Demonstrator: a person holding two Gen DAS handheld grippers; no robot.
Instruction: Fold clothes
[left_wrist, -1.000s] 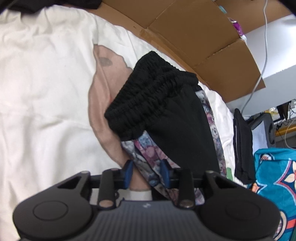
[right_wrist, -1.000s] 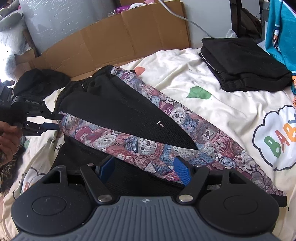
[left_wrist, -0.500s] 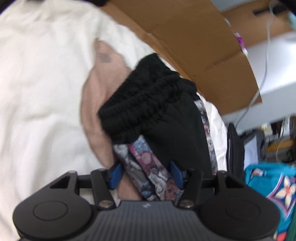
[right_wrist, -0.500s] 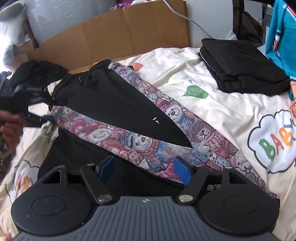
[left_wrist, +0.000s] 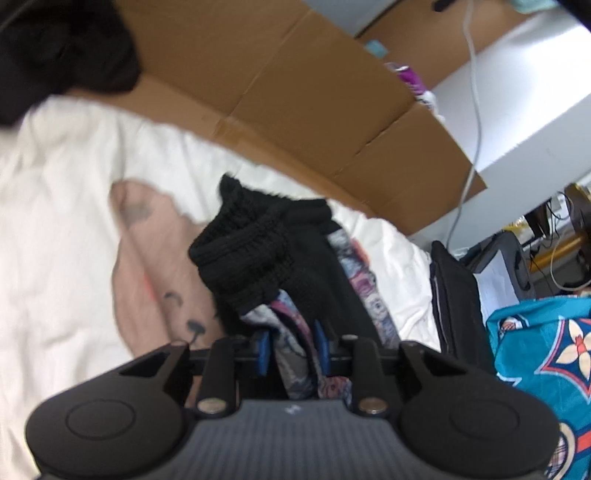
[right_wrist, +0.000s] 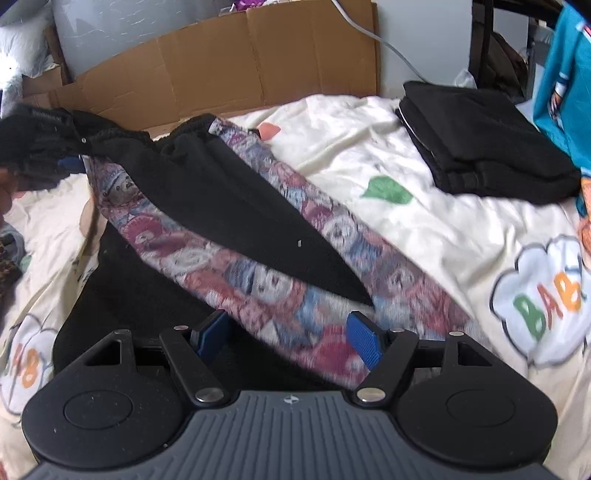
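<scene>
Left wrist view: left tool (left_wrist: 291, 349) just narrowed, pinching patterned trousers (left_wrist: 295, 363) between its pads.

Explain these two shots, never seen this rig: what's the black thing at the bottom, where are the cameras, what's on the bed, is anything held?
There is no robot here: a person holds a black two-finger gripper in each hand, and a fisheye camera on each looks forward along its blue-padded fingers.

In the left wrist view, the left gripper has just been closing, and its pads pinch the waist end of the black trousers with bear-patterned side panels.

In the right wrist view, the right gripper stands open over the trouser leg, holding nothing. The left gripper also shows there, at the far left edge.

The trousers lie on a cream bedsheet with cartoon prints. A folded black garment sits at the far right, and flattened brown cardboard stands behind.
</scene>
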